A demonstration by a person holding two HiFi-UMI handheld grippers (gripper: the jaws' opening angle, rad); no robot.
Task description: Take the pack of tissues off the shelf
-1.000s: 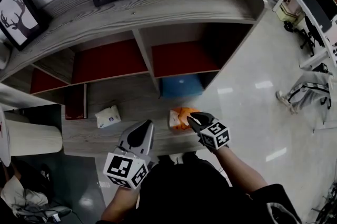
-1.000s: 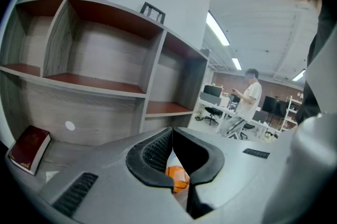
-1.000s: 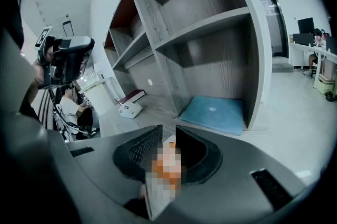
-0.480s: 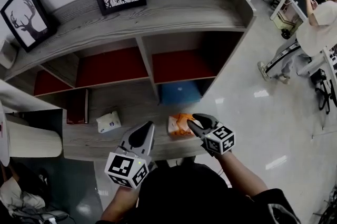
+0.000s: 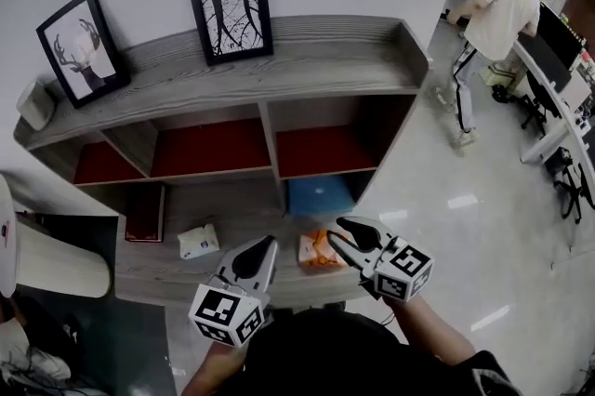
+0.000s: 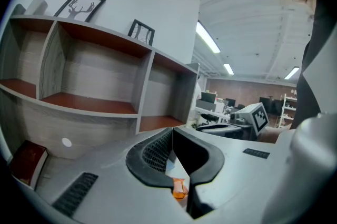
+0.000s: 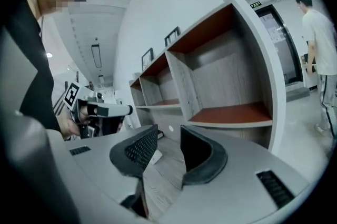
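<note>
Head view showed the orange tissue pack lying on the shelf's lowest board, with a white pack and a red book to its left. Left tool was closed and empty. The right tool had just been opening its jaws, with nothing between them.

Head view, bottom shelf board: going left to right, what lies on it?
red book → white pack → orange pack. The blue item further back overlaps the orange pack's span, so it is left out.

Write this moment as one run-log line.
left gripper: jaws shut | right gripper: jaws just opening, nothing between | orange tissue pack: lying on shelf
</note>
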